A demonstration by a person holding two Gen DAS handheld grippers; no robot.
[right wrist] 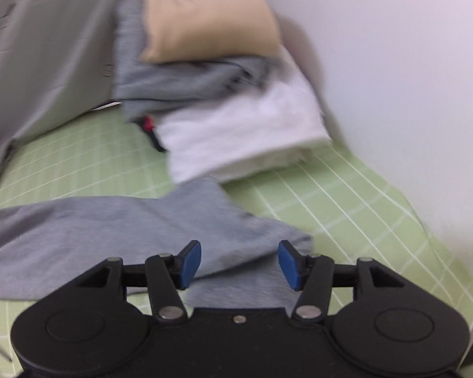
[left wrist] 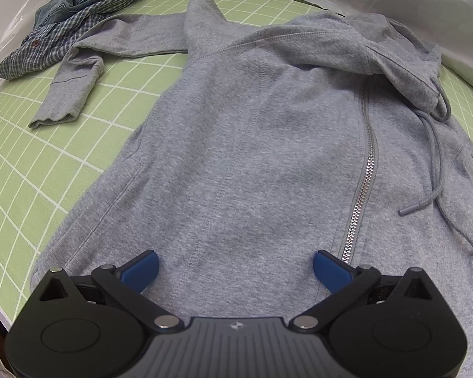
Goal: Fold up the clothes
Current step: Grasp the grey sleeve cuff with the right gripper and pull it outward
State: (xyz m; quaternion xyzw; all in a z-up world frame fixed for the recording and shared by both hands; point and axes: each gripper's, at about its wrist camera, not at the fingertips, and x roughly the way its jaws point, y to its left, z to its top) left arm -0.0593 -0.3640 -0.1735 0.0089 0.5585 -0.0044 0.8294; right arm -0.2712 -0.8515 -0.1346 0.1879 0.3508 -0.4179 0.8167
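Note:
A grey zip hoodie (left wrist: 252,132) lies spread on the green gridded mat (left wrist: 31,163), hood at the far right, one sleeve (left wrist: 75,85) stretched out to the far left. My left gripper (left wrist: 235,266) hovers over the hoodie's lower front, open wide, nothing between its blue pads. In the right wrist view the hoodie's other sleeve (right wrist: 116,236) lies flat on the mat. My right gripper (right wrist: 239,264) is open just above the sleeve's cuff end, its pads clear of the cloth.
A crumpled blue checked shirt (left wrist: 72,28) lies at the mat's far left corner. In the right wrist view a stack of folded clothes, white (right wrist: 242,135), grey and tan (right wrist: 205,22), sits by the white wall (right wrist: 394,63). A grey sheet (right wrist: 41,56) hangs at the left.

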